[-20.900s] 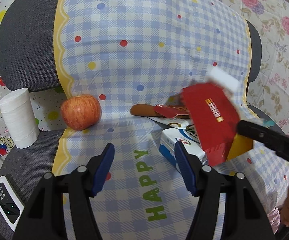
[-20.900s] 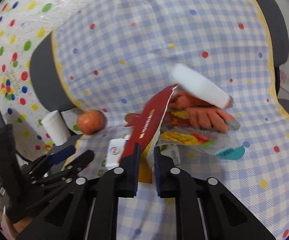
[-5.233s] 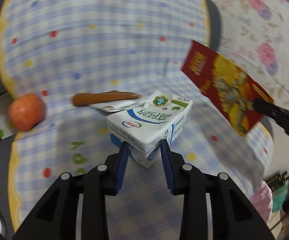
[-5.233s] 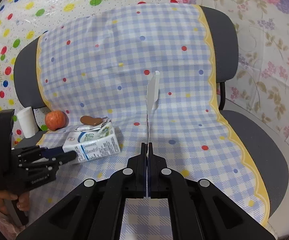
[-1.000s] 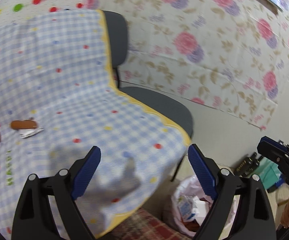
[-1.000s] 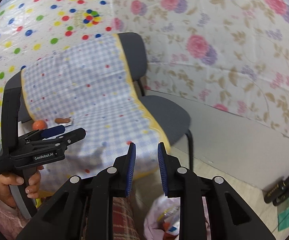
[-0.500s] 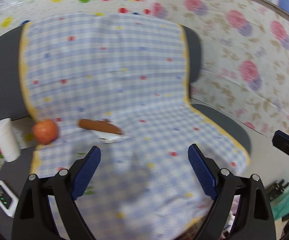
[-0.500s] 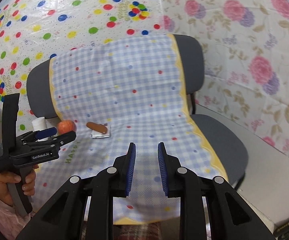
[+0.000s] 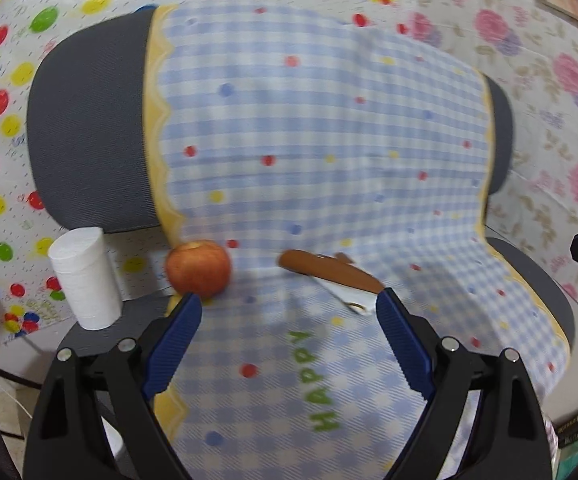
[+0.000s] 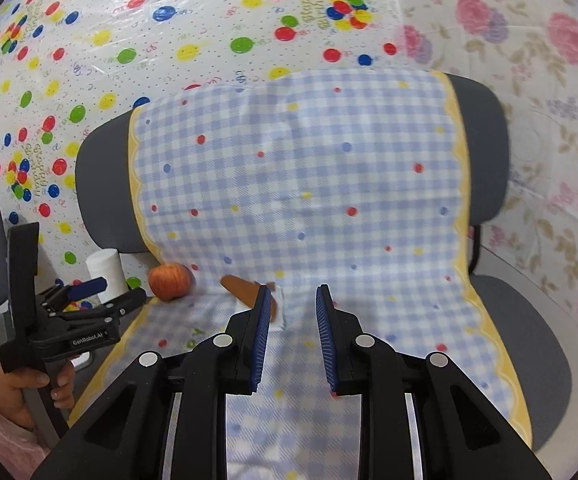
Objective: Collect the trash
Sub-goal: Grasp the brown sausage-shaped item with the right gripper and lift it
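Note:
A brown sausage (image 9: 331,271) lies on a torn white wrapper (image 9: 349,300) on the blue checked cloth (image 9: 321,152) over the chair seat. They also show in the right wrist view: the sausage (image 10: 243,286) and the wrapper (image 10: 279,312). My left gripper (image 9: 289,308) is wide open and empty, just in front of the sausage and wrapper. It also shows in the right wrist view (image 10: 109,296). My right gripper (image 10: 291,304) is open and empty, its left finger partly covering the sausage.
A red apple (image 9: 197,267) sits at the cloth's left edge. A white paper roll (image 9: 85,278) stands on the left chair's seat. The grey chair's seat (image 10: 529,320) is bare at the right. Patterned sheets cover the walls.
Both grippers have swung back from the floor bag toward the chair seat. The left one has come closer to the sausage and wrapper. The right gripper's jaws have opened wider.

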Available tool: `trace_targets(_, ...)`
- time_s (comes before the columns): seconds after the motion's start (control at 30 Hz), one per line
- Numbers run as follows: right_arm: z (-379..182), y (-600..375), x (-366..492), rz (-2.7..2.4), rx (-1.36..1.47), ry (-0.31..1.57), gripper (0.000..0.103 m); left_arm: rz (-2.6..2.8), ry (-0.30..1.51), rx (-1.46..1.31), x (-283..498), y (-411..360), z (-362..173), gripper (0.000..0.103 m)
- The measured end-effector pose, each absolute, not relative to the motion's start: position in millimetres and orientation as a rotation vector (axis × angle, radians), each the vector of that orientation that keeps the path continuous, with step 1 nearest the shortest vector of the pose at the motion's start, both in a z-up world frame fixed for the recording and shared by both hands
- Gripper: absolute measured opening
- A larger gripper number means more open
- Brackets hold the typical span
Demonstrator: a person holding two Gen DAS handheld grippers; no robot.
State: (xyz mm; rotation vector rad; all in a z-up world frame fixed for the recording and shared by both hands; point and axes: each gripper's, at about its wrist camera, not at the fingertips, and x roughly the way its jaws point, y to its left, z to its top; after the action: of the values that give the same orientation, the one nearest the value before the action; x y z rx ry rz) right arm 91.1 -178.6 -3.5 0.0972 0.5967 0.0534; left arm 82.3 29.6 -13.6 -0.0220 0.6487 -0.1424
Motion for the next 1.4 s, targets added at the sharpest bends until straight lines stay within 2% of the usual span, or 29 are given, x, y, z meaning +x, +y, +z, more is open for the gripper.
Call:
trace_targets(0.2, -25.3, -164.9, 147.2, 0.125, 0.07, 0.636, 0.028, -0.076, 0.662, -0.017, 113.7, 46.5, -30.5, 0.086)
trace_targets(0.33, -59.1, -159.2, 188.1, 0.156, 0.062, 0.713, 0.043, -0.072, 0.689, -0.026, 129.4, 49.3, -48.4, 0.086)
trace_targets(0.4, -77.3, -156.8, 207.0, 0.171, 0.051, 0.77, 0.045, -0.065, 0.706, -0.03, 138.2, 49.6, -58.3, 0.086)
trace_targets(0.67, -136.6, -143.7, 262.0, 0.274, 0.023, 0.979, 0.046, -0.057, 0.761, -0.043, 164.9, 53.3, -80.3, 0.086)
trace_targets(0.9, -155.9, -119.7, 286.1, 0.3, -0.069, 1.022, 0.046, -0.064, 0.81, -0.047, 182.1, 56.2, -89.6, 0.086)
trace_targets(1.1, -164.8, -115.3, 297.0, 0.309, -0.082, 1.06, 0.05, -0.051, 0.858, -0.029, 189.7, 50.5, -101.7, 0.086)
trace_targets(1.17, -165.1, -114.0, 294.8, 0.302, -0.088, 1.063, 0.043, -0.049, 0.869, -0.031, 190.0, 50.0, -103.8, 0.086)
trace_targets(1.2, -164.0, -114.4, 290.9, 0.308, -0.081, 1.064, 0.035, -0.047, 0.872, -0.032, 189.6, 49.9, -104.1, 0.086)
trace_targets(1.23, -163.5, -113.4, 288.3, 0.301, -0.09, 1.059, 0.03, -0.044, 0.873, -0.032, 188.3, 49.9, -103.9, 0.086)
trace_targets(1.4, -155.1, -119.5, 258.0, 0.22, -0.102, 1.016, 0.017, -0.048, 0.873, -0.025, 184.3, 44.3, -99.7, 0.086)
